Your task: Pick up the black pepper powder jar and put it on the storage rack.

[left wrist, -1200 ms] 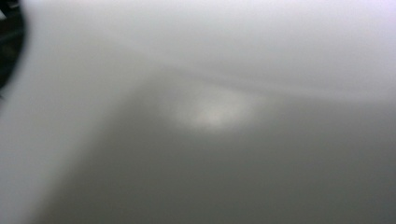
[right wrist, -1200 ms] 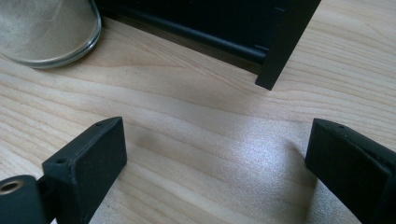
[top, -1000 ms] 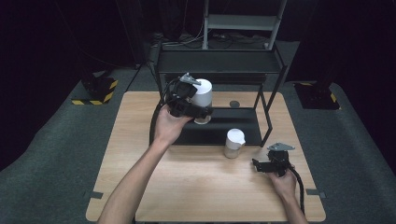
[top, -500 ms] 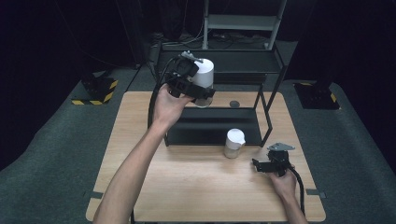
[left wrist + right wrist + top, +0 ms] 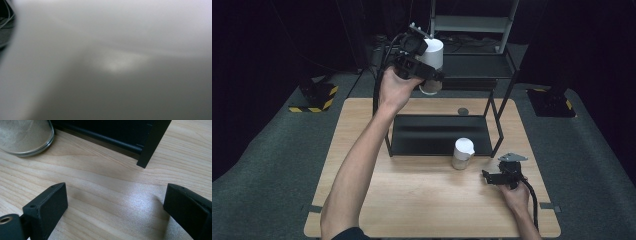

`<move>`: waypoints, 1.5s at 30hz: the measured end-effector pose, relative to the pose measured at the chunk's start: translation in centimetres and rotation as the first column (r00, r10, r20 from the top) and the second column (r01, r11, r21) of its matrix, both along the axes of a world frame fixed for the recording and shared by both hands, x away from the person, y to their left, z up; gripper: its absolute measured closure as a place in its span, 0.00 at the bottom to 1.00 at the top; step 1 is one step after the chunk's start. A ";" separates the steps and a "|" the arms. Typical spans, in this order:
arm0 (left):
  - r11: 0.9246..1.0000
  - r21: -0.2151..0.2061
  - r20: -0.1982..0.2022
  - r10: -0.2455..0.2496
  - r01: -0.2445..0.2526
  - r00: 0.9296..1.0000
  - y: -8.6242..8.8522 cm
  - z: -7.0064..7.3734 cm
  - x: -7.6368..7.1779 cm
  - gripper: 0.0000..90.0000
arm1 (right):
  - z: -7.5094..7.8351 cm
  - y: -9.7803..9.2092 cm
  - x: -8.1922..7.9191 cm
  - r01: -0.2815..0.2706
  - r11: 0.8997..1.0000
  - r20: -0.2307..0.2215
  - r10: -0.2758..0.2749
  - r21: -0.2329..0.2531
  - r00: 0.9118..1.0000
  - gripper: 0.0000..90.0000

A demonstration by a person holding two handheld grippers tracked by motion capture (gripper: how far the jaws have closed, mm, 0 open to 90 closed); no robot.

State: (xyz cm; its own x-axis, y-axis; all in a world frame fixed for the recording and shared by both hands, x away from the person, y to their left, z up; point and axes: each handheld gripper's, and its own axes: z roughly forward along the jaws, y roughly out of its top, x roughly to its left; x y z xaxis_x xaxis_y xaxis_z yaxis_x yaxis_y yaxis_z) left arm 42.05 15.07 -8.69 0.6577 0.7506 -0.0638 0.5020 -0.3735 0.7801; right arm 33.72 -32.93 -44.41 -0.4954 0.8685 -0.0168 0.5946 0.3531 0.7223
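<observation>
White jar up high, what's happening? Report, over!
Left gripper shut on white jar, raised beside rack's upper shelf. Right gripper open on table. Second jar stands clear.

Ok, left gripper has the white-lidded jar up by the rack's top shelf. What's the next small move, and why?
Probably ease the jar forward over the top shelf and lower it. The left gripper holds it raised at the shelf's left end, not yet resting, and that shelf looks bare.

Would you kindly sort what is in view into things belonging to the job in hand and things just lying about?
In the job:
left gripper
white-lidded jar it holds
black shelf rack

Lying about:
second jar on the table
small dark disc
right gripper, open, resting on the table
</observation>
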 end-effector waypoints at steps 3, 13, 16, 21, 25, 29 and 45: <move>1.000 -0.001 0.003 0.016 -0.016 1.000 -0.3 0.4 0.6 0.34 | 0.0 0.0 0.0 0.000 1.000 0.000 0.000 0.000 1.000 0.05; 0.993 0.002 -0.016 0.122 -0.122 0.992 -1.0 0.5 3.4 0.34 | 0.0 0.0 0.0 0.001 1.000 -0.001 -0.001 0.000 1.000 0.05; 0.988 0.007 -0.008 0.156 -0.156 0.988 -1.2 0.3 3.8 0.34 | 0.0 0.0 0.0 0.000 1.000 -0.001 0.000 0.000 1.000 0.05; 0.978 0.024 -0.003 0.206 -0.206 0.979 -1.7 0.1 4.5 0.34 | 0.0 0.0 0.0 0.001 1.000 -0.001 -0.001 0.000 1.000 0.05; 0.973 0.019 -0.002 0.230 -0.230 0.973 -1.8 -0.2 4.8 0.34 | 0.0 0.0 0.0 0.000 1.000 -0.001 0.000 0.000 1.000 0.05; 0.971 0.039 0.005 0.236 -0.236 0.972 -2.3 -0.4 4.9 0.34 | 0.0 0.0 0.0 0.001 1.000 -0.001 -0.001 0.000 1.000 0.05; 0.973 0.050 0.019 0.226 -0.226 0.974 -3.1 -1.2 5.4 0.34 | 0.0 0.0 0.0 0.000 1.000 -0.001 0.000 -0.001 1.000 0.05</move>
State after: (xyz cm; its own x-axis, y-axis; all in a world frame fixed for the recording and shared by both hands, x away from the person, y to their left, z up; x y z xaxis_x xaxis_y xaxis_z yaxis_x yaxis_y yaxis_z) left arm 47.44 11.93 -9.92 0.4710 0.8820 -0.0137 0.5678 -0.2913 0.7699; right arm 33.72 -32.92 -44.39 -0.4954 0.8685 -0.0169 0.5952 0.3535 0.7216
